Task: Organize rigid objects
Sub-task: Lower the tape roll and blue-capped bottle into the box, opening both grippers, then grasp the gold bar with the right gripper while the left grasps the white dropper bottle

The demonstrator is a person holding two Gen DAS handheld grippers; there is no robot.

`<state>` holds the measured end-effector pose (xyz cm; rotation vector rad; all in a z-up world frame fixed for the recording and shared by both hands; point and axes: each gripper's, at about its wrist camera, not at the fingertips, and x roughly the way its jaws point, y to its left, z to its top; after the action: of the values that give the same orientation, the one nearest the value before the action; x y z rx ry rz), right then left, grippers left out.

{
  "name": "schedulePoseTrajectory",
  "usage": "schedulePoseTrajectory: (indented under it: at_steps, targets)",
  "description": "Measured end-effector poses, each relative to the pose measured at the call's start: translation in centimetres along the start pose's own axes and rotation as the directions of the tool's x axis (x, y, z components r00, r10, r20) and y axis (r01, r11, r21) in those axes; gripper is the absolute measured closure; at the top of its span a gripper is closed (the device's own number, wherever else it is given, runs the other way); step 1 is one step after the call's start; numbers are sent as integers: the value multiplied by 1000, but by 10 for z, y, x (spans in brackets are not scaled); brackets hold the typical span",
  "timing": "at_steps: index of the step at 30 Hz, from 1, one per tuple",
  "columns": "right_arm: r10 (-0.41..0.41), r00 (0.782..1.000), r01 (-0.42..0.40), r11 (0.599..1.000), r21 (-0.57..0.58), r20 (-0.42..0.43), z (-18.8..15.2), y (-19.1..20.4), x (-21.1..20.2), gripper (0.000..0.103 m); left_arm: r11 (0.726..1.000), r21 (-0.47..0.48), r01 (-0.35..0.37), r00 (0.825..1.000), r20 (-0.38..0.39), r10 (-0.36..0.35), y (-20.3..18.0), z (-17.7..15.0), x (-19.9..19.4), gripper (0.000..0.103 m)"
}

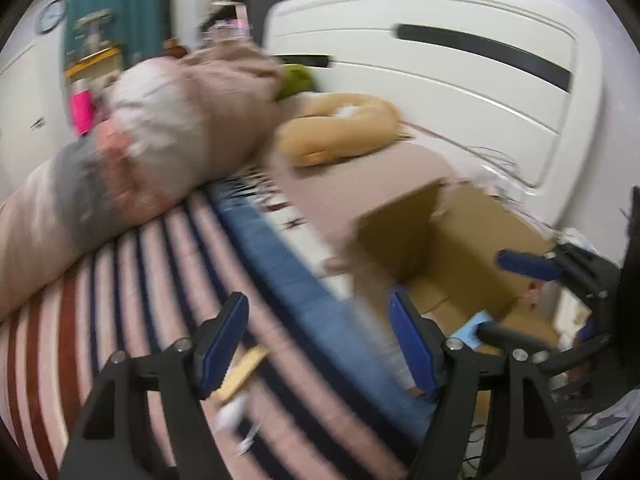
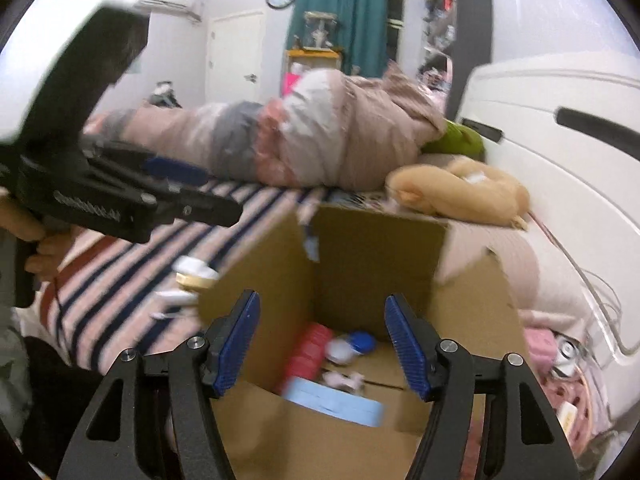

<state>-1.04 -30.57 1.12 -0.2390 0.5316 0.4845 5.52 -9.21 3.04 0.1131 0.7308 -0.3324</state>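
An open cardboard box (image 2: 376, 248) stands against the striped bed; it also shows in the left wrist view (image 1: 448, 240). Inside lie a light blue flat case (image 2: 336, 402), a red ribbed item (image 2: 308, 354), a blue and white round item (image 2: 352, 346) and a small pink item (image 2: 344, 380). My right gripper (image 2: 322, 344) is open and empty above the box opening. My left gripper (image 1: 316, 344) is open and empty over the bed edge, above a tan flat item (image 1: 242, 372) and a white item (image 1: 232, 412). The left gripper also shows in the right wrist view (image 2: 192, 190).
A bundled duvet (image 2: 304, 140), a tan plush toy (image 2: 460, 190) and a green pillow (image 2: 456, 140) lie on the bed against the white headboard (image 2: 560, 152). Pink items and cables (image 2: 560, 352) sit right of the box. Small white and tan items (image 2: 192, 276) lie on the striped blanket.
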Motion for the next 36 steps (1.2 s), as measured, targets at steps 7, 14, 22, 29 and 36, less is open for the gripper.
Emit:
schedulePoseTrajectory:
  at_steps: [7,14,22,29,36]
  targets:
    - [166,986,-166,985,-54,-5,26,70,25,41,988,-119,-95,995,-2,96,82,-65,-15,30]
    - [276,950,-283,958,-34,-145,25,130,90,41,982,-189,24,999,-18,-28,125,-132,31,30]
    - [249,923,-214,966,144,-293,-6,122,190,24,953,-228,197,967,-115,-228,135,-165,108,45]
    - [368,884,-231,879,416,-288,-21,87,248,24,947,-218,235,961,-96,-260,130,-161,114,75]
    - [398,878,-240,847,475,-267,-15,92,269,25,953,-248,172,975,-94,-200,144,-179,85,76]
